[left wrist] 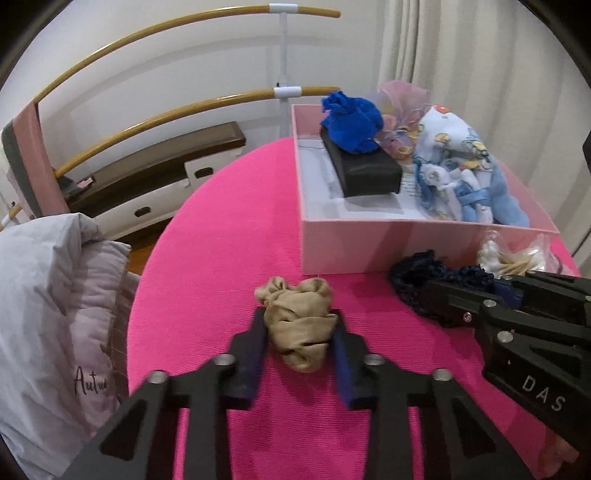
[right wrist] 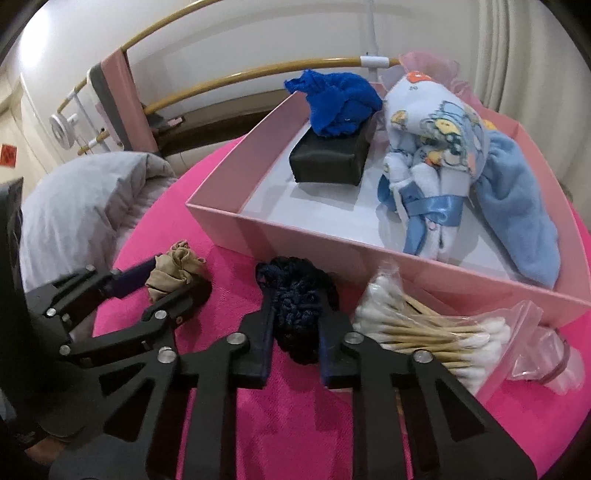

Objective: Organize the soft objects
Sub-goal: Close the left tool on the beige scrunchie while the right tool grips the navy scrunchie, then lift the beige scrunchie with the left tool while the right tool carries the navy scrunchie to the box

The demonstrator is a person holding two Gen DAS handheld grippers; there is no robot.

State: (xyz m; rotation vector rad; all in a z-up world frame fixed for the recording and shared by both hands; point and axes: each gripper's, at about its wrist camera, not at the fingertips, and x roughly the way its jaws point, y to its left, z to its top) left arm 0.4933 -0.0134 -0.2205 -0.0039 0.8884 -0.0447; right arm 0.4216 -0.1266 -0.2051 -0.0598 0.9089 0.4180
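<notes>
A beige crumpled stocking [left wrist: 301, 325] lies on the pink table between the fingers of my left gripper [left wrist: 300, 321], which press its sides. It also shows in the right wrist view [right wrist: 173, 271], held by the left gripper [right wrist: 177, 275]. My right gripper [right wrist: 297, 295] is shut on a dark navy knitted scrunchie [right wrist: 299, 291], seen from the left too [left wrist: 424, 280]. The pink box [left wrist: 369, 243] behind holds a blue cloth [left wrist: 351, 122], a black case [left wrist: 362, 166] and a light-blue printed baby bundle [left wrist: 458, 173].
A clear bag of cotton swabs [right wrist: 436, 328] lies right of the right gripper, against the box wall [right wrist: 424, 273]. A grey pillow [left wrist: 48, 314] sits off the table's left edge. Wooden rails [left wrist: 166, 33] and a curtain [left wrist: 480, 48] stand behind.
</notes>
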